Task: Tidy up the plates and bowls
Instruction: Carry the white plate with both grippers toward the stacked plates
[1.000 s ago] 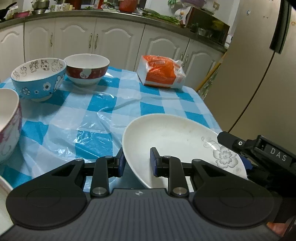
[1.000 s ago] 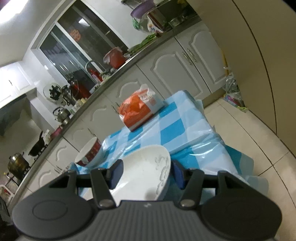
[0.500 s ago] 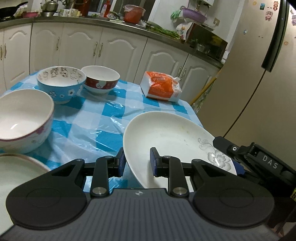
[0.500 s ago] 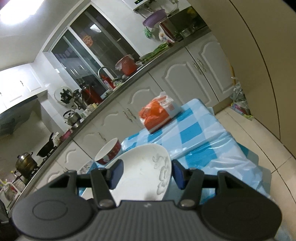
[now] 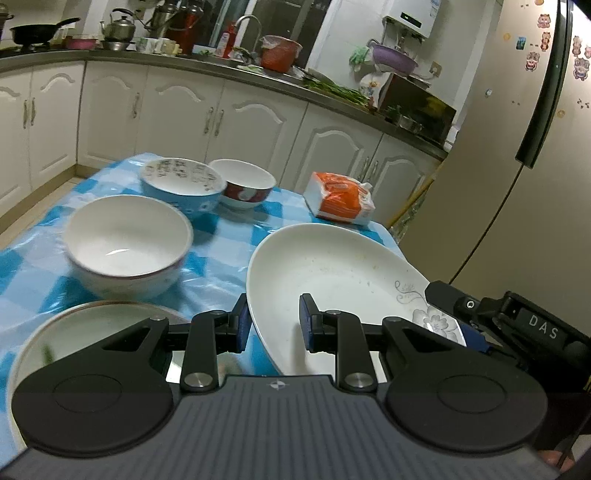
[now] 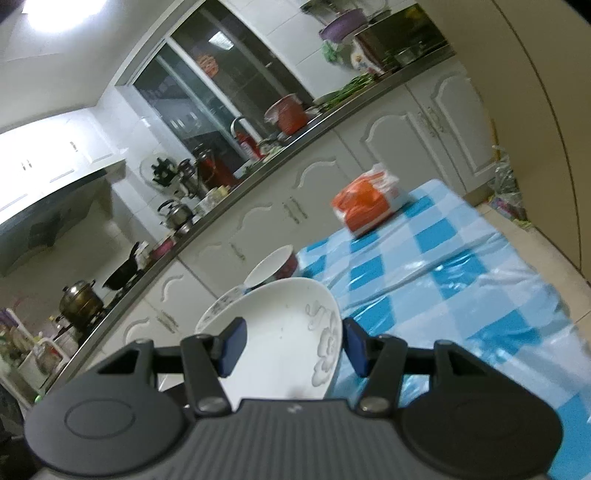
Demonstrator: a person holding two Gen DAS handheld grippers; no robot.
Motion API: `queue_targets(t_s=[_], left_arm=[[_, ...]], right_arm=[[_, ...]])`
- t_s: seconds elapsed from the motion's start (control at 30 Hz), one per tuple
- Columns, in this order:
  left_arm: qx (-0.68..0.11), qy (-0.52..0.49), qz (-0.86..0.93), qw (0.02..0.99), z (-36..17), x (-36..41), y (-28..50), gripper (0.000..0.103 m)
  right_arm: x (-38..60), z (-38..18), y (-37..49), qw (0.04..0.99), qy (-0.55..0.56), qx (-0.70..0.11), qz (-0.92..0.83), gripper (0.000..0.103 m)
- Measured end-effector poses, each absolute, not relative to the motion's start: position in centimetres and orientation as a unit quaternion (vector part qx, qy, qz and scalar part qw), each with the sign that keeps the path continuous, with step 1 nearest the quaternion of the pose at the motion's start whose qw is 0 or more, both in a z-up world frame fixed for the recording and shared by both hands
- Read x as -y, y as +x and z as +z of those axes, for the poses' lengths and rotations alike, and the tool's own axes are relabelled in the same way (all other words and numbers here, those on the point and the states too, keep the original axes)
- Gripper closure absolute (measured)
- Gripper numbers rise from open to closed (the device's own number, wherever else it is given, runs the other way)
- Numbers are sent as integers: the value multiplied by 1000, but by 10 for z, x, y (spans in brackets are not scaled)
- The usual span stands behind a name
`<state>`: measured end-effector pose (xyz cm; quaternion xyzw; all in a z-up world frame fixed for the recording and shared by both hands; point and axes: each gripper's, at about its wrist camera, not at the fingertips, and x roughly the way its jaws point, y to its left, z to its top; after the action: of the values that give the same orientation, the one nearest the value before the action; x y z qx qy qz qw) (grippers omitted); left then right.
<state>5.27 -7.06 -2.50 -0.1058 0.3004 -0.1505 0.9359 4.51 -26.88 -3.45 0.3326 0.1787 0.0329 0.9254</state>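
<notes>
Here we note both claws clamped on one white plate (image 5: 332, 266), lower centre of frame: left claw (image 5: 275, 323) pinching the near rim, right claw (image 6: 291, 345) gripping the flowered edge, likely sharing weight above the bench (image 5: 221, 254).

Home kitchen: cabinets (image 5: 177, 114), kettle (image 5: 119, 27), fridge (image 5: 517, 155).

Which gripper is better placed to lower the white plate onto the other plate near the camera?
Left. The left gripper grips the white plate beside the other plate; the right gripper holds its far rim.
</notes>
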Motion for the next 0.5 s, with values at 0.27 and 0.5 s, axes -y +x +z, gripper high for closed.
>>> queue_targets(t_s=[0.27, 0.5], left_arm=[[-293, -119, -130, 940, -22, 34, 29, 76], [-281, -132, -97, 946, -20, 5, 12, 76]], right_arm=[[228, -23, 40, 930, 307, -188, 71, 46], [190, -22, 41, 929, 288, -207, 108, 46]])
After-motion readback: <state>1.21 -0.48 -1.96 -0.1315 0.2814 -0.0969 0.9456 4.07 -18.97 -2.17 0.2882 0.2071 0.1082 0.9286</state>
